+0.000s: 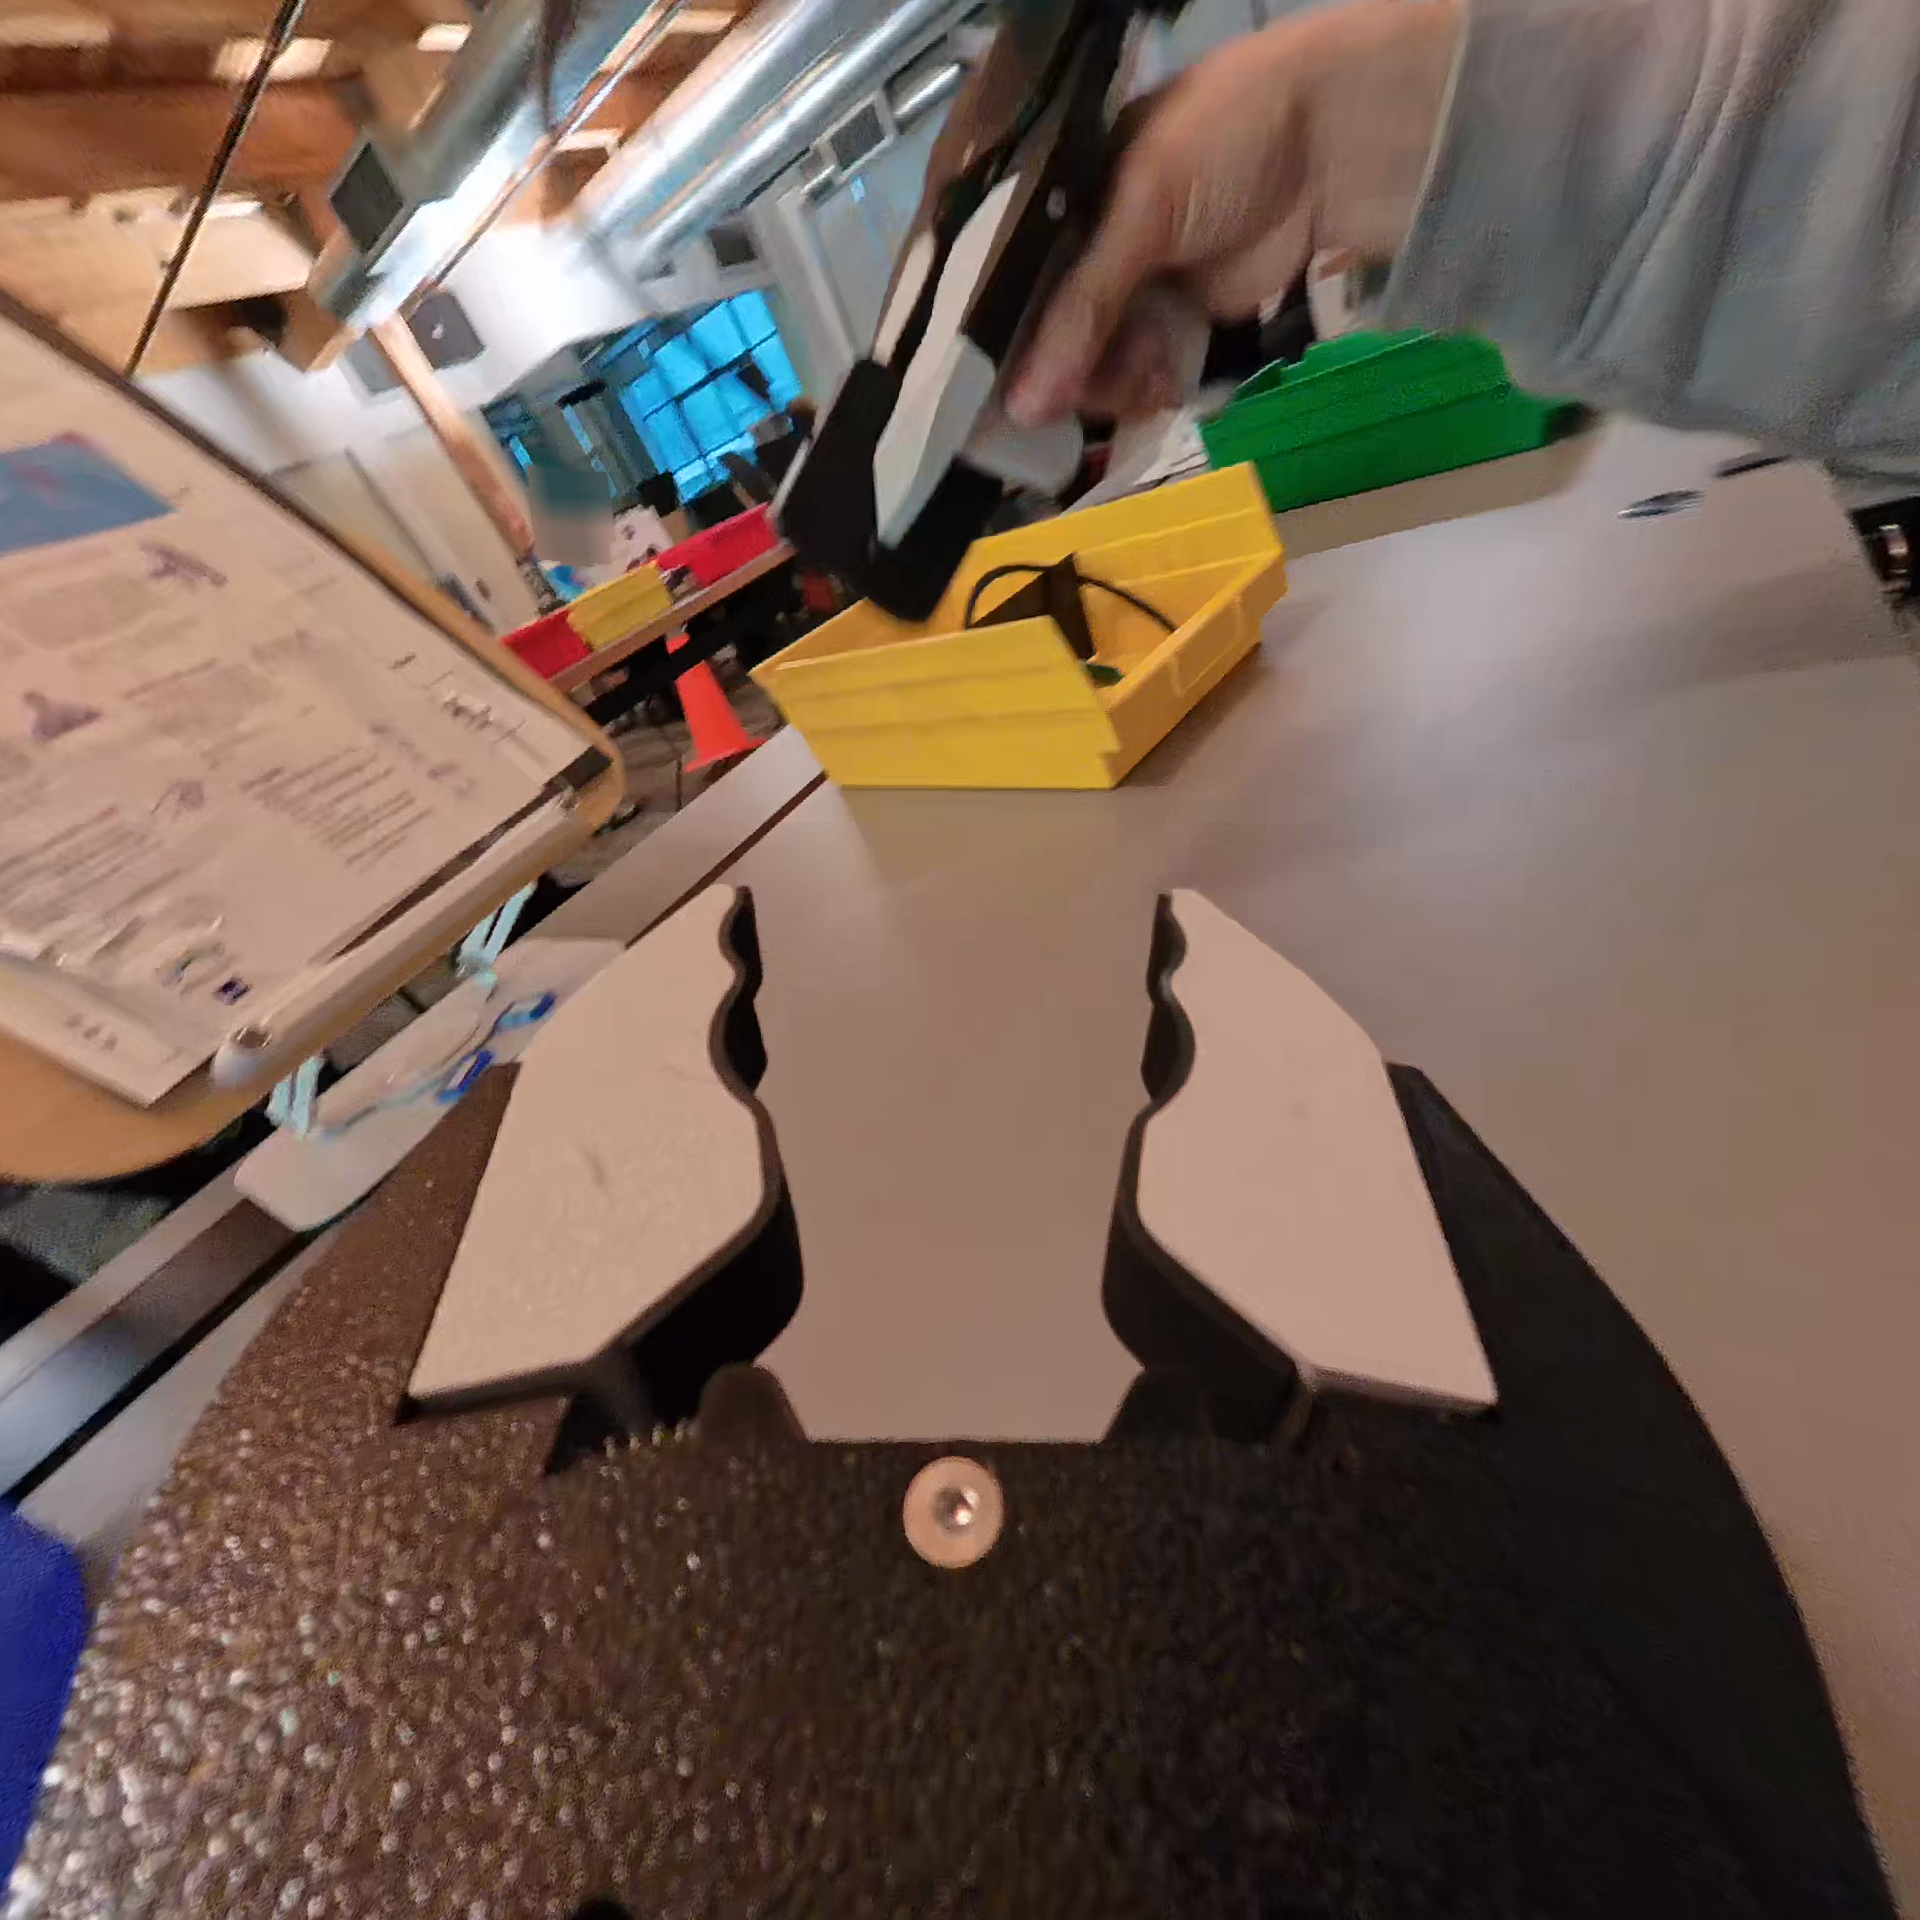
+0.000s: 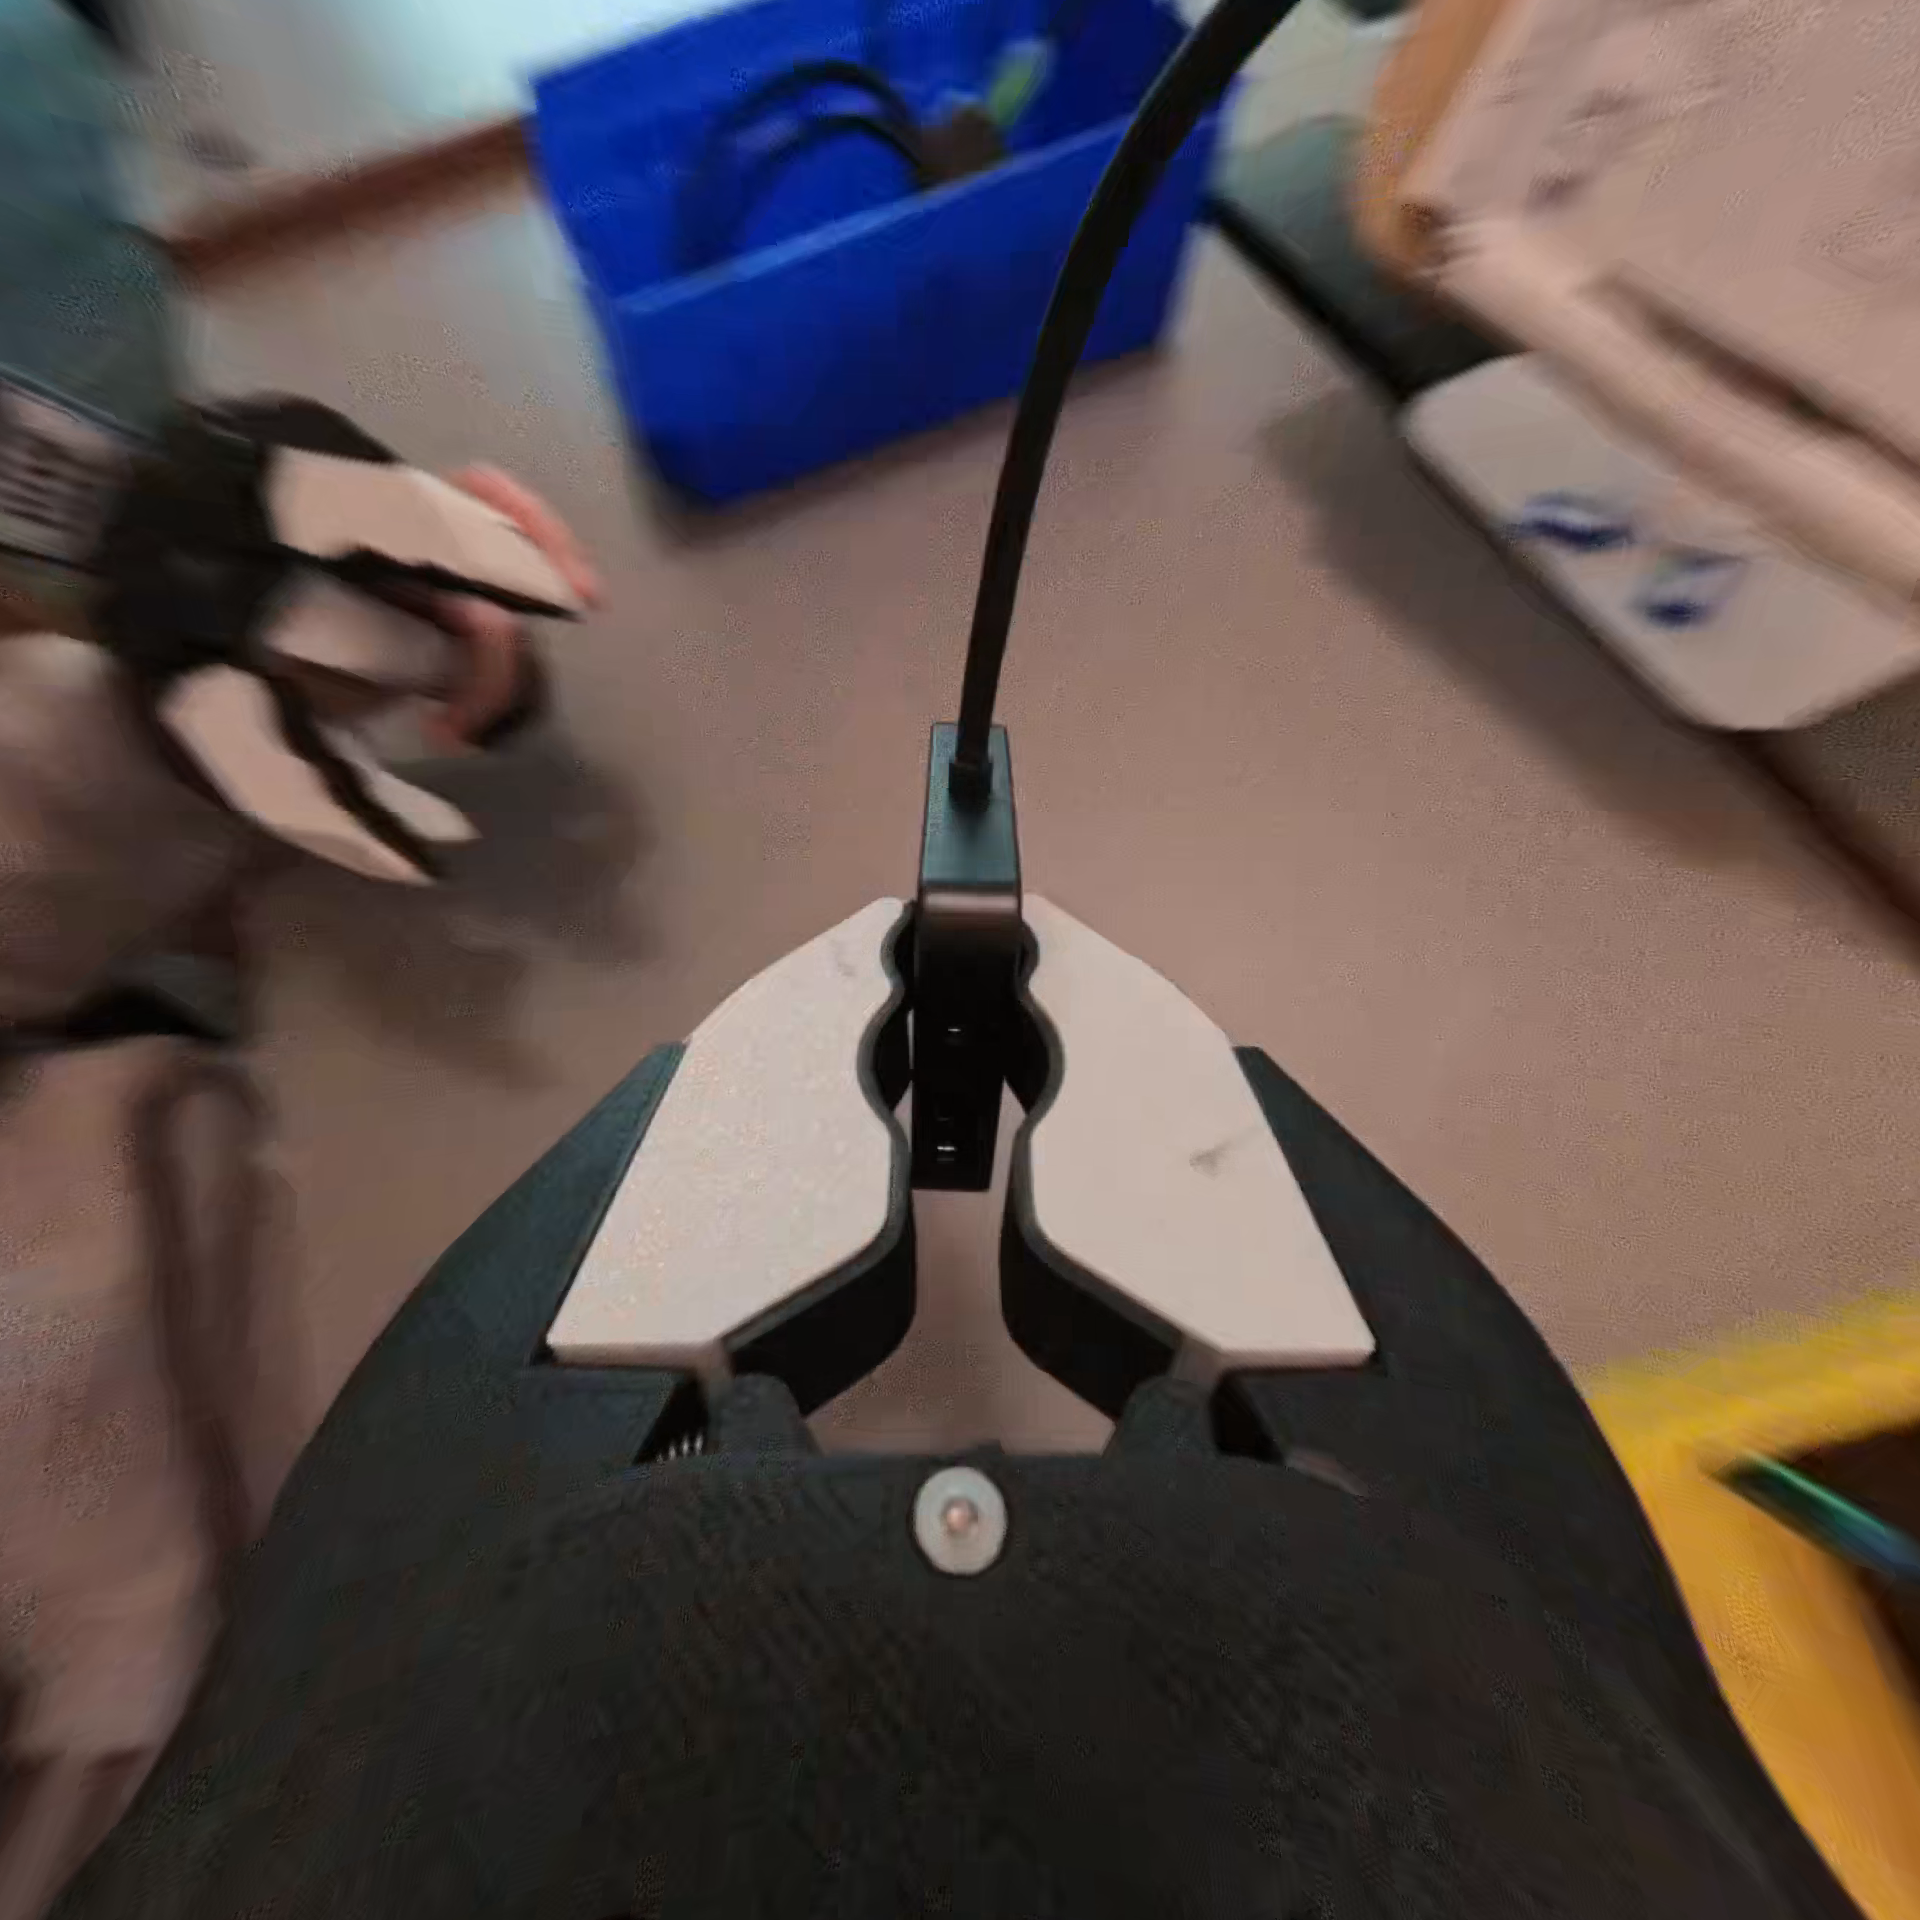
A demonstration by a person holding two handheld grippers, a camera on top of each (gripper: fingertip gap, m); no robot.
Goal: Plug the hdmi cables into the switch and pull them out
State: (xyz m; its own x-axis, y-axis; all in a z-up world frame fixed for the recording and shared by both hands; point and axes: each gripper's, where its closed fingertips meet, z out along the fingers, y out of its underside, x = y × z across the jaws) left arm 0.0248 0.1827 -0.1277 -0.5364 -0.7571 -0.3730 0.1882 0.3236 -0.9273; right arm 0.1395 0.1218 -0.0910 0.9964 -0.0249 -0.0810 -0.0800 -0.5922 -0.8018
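My right gripper [image 2: 966,925] is shut on a small black HDMI switch [image 2: 968,831] and holds it above the table. The switch's black cable [image 2: 1023,436] curves up and away from its far end. My left gripper [image 1: 956,914] is open and empty, low over the bare grey table [image 1: 1455,935]. It also shows blurred at the left of the right wrist view [image 2: 509,727], open. In the left wrist view the right gripper [image 1: 894,520], held by a hand, hangs over a yellow bin [image 1: 935,717] that holds a black cable [image 1: 1070,613].
A blue bin [image 2: 831,343] with dark cables [image 2: 790,114] stands beyond the switch. The yellow bin's corner [image 2: 1714,1558] shows at lower right. A green bin [image 1: 1371,416] sits at the back. A tilted board with papers [image 1: 208,727] stands at the left, on a white base [image 2: 1662,571].
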